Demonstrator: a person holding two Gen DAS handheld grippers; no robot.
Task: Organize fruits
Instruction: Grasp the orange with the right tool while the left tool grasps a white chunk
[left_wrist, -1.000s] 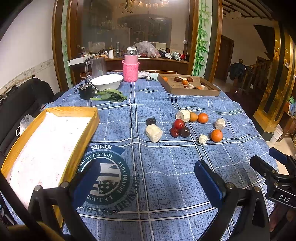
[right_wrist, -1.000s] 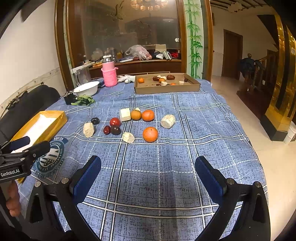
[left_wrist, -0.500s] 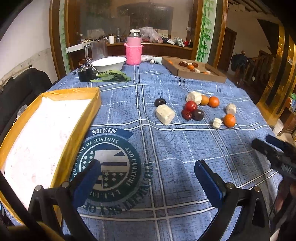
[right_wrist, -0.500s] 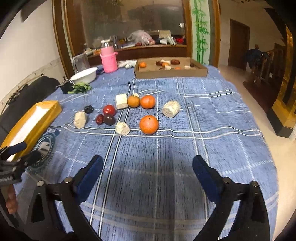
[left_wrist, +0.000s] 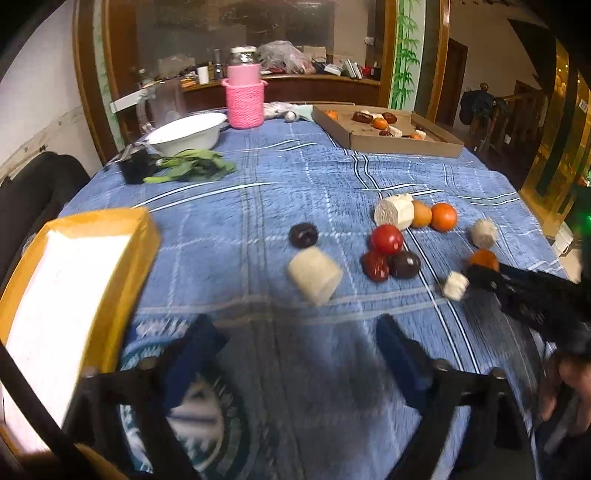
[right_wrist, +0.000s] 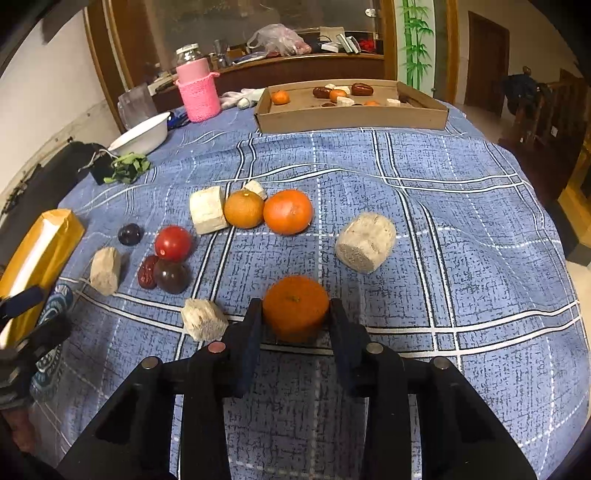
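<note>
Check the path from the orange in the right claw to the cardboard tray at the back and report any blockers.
The right claw is closing on the nearest orange. Two more oranges and a pale chunk lie between it and the cardboard tray; lifted above them, nothing visible blocks it.

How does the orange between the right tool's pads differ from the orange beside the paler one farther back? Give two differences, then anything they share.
1. The near orange sits between the closing right tool pads; the far orange lies free on the cloth.
2. The near orange stands alone; the far orange touches a paler orange.
Both are round, deep orange and rest on the blue checked tablecloth.
</note>
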